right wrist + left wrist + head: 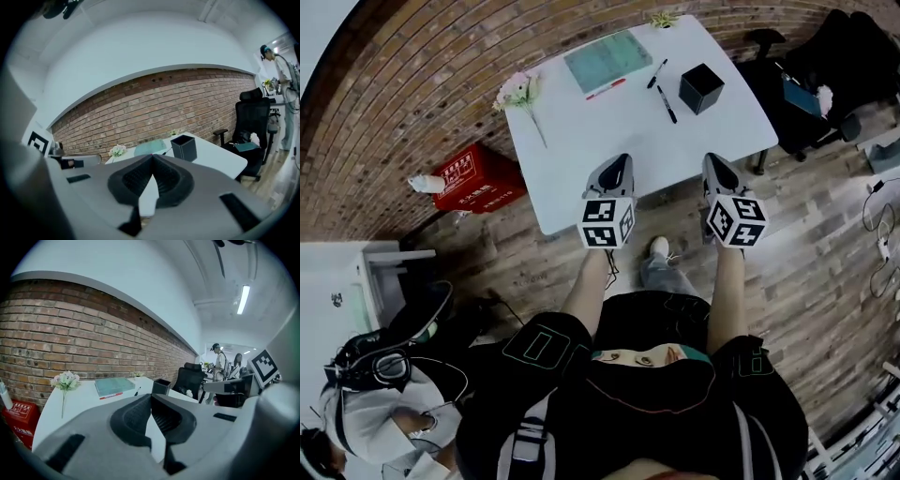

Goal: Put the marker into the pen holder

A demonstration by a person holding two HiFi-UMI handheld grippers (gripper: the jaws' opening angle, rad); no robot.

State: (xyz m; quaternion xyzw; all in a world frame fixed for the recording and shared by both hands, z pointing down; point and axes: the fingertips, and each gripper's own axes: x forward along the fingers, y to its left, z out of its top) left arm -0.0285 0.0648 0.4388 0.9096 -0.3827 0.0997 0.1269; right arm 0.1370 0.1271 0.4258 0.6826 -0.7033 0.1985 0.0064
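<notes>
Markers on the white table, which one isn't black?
The red-and-white marker beside the teal notebook; the two black markers lie nearer the black square pen holder.

Pen holder (162, 385) btm seemingly hidden by left tongs (151, 396).

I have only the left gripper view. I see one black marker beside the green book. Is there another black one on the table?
Observer: Yes. The head view shows a second black marker, lying just left of the pen holder.
Operator: Does the right tool hold something?
Observer: No. The right gripper view shows the right tool shut, nothing between its jaws.
Operator: Where do both tools stand?
Observer: In the head view, the left tool and the right tool hang over the near edge of the table, short of the pen holder.
</notes>
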